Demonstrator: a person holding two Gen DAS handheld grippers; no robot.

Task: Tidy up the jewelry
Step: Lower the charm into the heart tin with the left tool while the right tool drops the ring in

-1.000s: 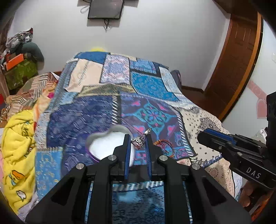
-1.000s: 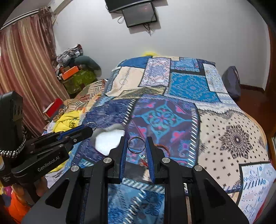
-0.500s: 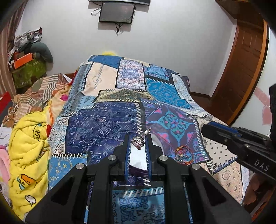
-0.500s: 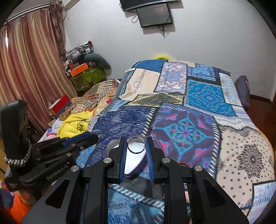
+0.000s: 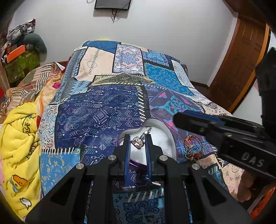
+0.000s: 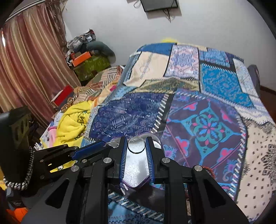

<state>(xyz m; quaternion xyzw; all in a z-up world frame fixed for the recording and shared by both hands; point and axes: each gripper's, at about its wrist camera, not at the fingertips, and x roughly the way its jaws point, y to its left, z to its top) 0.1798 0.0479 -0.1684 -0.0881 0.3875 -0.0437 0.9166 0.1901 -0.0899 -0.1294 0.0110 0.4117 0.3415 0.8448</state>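
Left hand-held gripper [image 5: 137, 143] pinches jewelled ring [image 5: 138, 141]; right [image 6: 136, 144] tilts down, clamping plain ring [image 6: 136, 144].

Both cams sat right on the grippers, looking forward and down along the fingers at a bed with a patchwork bedspread [image 5: 103, 110]. The left wrist view hung low and close over the near end of the bed, facing the far white wall and its wall screen [image 5: 112, 4], door off to the right. The right wrist view faced much the same way from a bit further right, with a curtain [image 6: 25, 69] at its left edge. Both shared the heart-shaped box [image 5: 160, 136] up close, the yellow blanket [image 6: 72, 124], and each caught the other gripper: right gripper [image 5: 176, 118] and left gripper [image 6: 101, 143].
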